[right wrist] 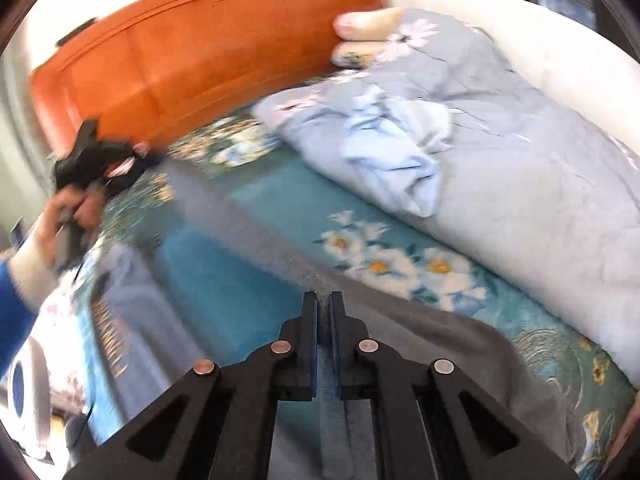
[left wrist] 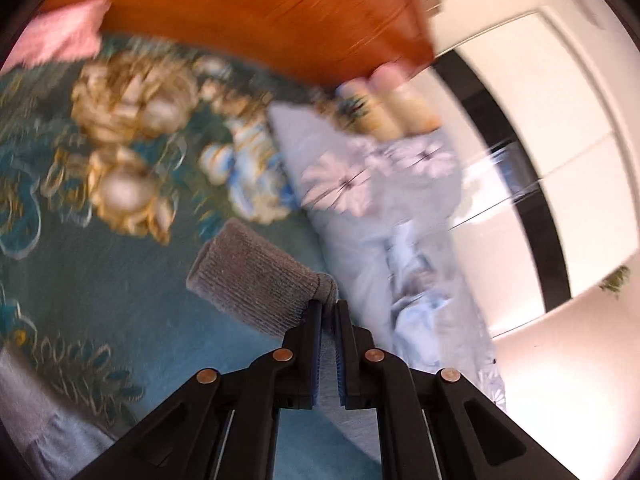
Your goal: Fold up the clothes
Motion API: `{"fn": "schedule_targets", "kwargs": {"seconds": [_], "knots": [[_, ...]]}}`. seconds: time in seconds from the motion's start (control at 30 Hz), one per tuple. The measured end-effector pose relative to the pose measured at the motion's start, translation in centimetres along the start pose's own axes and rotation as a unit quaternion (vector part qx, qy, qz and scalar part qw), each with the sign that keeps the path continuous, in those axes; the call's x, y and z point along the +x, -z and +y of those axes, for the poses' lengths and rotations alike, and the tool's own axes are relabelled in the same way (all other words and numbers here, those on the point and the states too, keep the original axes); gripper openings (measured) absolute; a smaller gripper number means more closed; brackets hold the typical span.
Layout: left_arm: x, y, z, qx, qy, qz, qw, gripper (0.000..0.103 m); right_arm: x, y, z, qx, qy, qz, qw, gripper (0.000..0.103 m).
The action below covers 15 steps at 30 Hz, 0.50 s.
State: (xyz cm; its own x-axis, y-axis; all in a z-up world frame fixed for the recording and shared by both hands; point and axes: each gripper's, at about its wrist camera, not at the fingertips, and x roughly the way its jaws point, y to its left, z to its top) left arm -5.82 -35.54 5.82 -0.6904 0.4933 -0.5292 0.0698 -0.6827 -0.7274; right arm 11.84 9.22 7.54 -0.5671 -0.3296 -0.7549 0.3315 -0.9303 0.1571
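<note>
A grey knit garment is held between both grippers over a teal flowered bedsheet [left wrist: 120, 272]. My left gripper [left wrist: 329, 305] is shut on the garment's ribbed cuff [left wrist: 256, 280], which sticks out up and left of the fingertips. My right gripper [right wrist: 323, 297] is shut on the grey garment [right wrist: 432, 340], which stretches as a blurred band up and left toward the left gripper [right wrist: 100, 160] held in a hand at the left edge. The frames are motion-blurred.
An orange wooden headboard [right wrist: 200, 48] stands at the back. A bunched pale blue quilt [right wrist: 500, 152] and pillows [right wrist: 360, 36] fill the right of the bed. A pink cloth [left wrist: 60, 36] lies at the far left. More clothes [right wrist: 116, 320] lie at the lower left.
</note>
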Motion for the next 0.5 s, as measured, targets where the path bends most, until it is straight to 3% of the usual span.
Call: {"fn": "schedule_targets", "kwargs": {"seconds": [0.03, 0.07, 0.17, 0.3, 0.5], "knots": [[-0.3, 0.2, 0.3, 0.012, -0.008, -0.005, 0.9999, 0.007, 1.0, 1.3, 0.8, -0.012, -0.009, 0.026, 1.0, 0.005], [0.0, 0.7, 1.5, 0.017, -0.04, 0.005, 0.999, 0.007, 2.0, 2.7, 1.6, -0.023, -0.017, 0.051, 0.998, 0.005], [1.8, 2.6, 7.6, -0.032, -0.126, 0.063, 0.9895, 0.007, 5.6, 6.5, 4.7, -0.066, -0.031, 0.115, 0.991, 0.005], [1.4, 3.7, 11.4, -0.085, -0.114, 0.062, 0.9879, 0.007, 7.1, 7.8, 5.3, -0.058, -0.032, 0.128, 0.99, 0.005], [0.7, 1.1, 6.5, -0.027, -0.087, 0.022, 0.9956, 0.007, 6.4, 7.3, 4.6, -0.039, -0.023, 0.099, 0.994, 0.005]]}}
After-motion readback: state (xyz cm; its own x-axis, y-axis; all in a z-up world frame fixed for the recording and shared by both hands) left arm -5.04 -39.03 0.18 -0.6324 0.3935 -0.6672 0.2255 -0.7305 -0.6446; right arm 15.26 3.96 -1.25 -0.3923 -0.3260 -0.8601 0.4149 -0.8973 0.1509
